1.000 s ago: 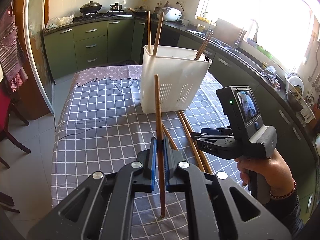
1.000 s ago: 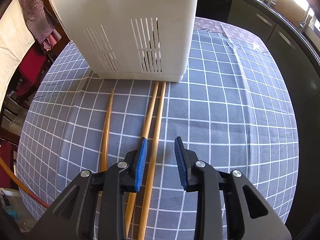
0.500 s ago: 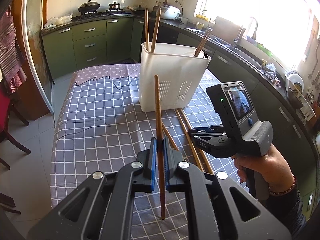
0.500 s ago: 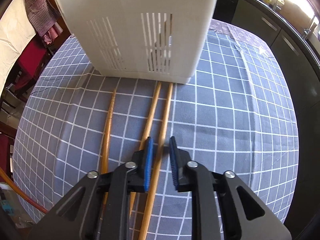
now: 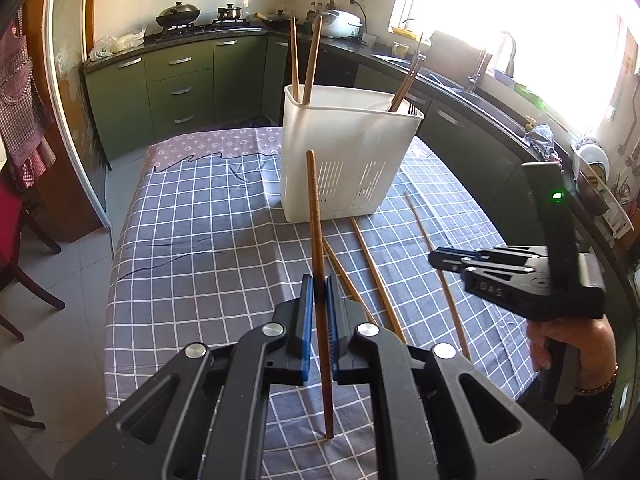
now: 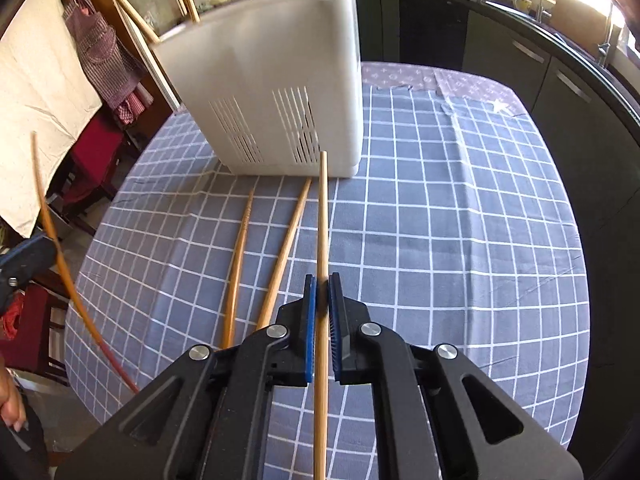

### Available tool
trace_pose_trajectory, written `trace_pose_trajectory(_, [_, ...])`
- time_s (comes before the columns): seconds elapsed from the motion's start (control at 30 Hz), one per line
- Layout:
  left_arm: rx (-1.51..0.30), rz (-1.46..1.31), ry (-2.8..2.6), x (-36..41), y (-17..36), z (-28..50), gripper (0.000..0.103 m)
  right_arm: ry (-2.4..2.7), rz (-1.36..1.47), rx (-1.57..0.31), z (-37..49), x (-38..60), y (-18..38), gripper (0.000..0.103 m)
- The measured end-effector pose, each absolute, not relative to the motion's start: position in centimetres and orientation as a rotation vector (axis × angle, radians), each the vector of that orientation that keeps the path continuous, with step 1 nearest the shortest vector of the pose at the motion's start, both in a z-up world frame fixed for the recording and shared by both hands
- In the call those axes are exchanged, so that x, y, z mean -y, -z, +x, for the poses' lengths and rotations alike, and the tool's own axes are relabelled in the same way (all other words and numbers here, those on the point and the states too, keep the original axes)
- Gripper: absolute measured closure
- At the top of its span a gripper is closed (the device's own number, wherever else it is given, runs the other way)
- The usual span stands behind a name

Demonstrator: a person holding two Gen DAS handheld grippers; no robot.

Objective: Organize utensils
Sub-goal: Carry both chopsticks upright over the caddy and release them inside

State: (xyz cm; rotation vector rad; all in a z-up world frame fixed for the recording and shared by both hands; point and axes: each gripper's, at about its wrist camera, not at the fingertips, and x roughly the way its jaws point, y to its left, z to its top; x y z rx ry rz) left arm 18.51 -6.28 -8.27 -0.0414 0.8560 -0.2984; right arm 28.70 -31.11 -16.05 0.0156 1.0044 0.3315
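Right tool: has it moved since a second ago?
Yes. The right tool closed on a pale chopstick and lifted it off the checked cloth, beside the white holder.

White slotted utensil holder at centre frame, sitting on a grey-blue tablecloth with white checks. Dark brown chopstick between blue pads; pale tan chopstick mid-frame. Green cabinets upper left.

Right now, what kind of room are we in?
Most likely a home kitchen. There's a stove with pots at the back, green cabinets under the counter, and a sink tap by the bright window.
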Motion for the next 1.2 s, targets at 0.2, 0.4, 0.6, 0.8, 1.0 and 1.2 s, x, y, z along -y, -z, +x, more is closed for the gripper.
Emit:
trace_pose_trajectory(0.2, [-0.834,-0.022,0.293,6.6,7.6,17.8,0.096,-0.354,0.05,-0.858,24.5,33.7,11.1,0.096])
trace_pose_trajectory(0.4, [-0.821,-0.001,0.293,7.0,6.8,17.0,0.096,-0.375,0.056,-0.754,20.4,35.1,8.2,0.096])
trace_pose_trajectory(0.6, [-0.798,0.03,0.292,7.7,5.9,16.2,0.096,-0.377,0.045,-0.738,19.2,35.6,7.8,0.096])
trace_pose_trajectory(0.8, [-0.791,0.048,0.288,8.2,5.4,15.9,0.096,-0.387,0.044,-0.733,19.0,35.7,8.1,0.096])
trace_pose_trajectory(1.0, [-0.788,0.066,0.292,8.6,4.9,15.8,0.096,-0.396,0.047,-0.732,18.9,35.8,8.0,0.096])
trace_pose_trajectory(1.2, [-0.794,0.073,0.296,8.9,4.9,16.1,0.096,-0.405,0.034,-0.733,19.0,35.6,8.0,0.096])
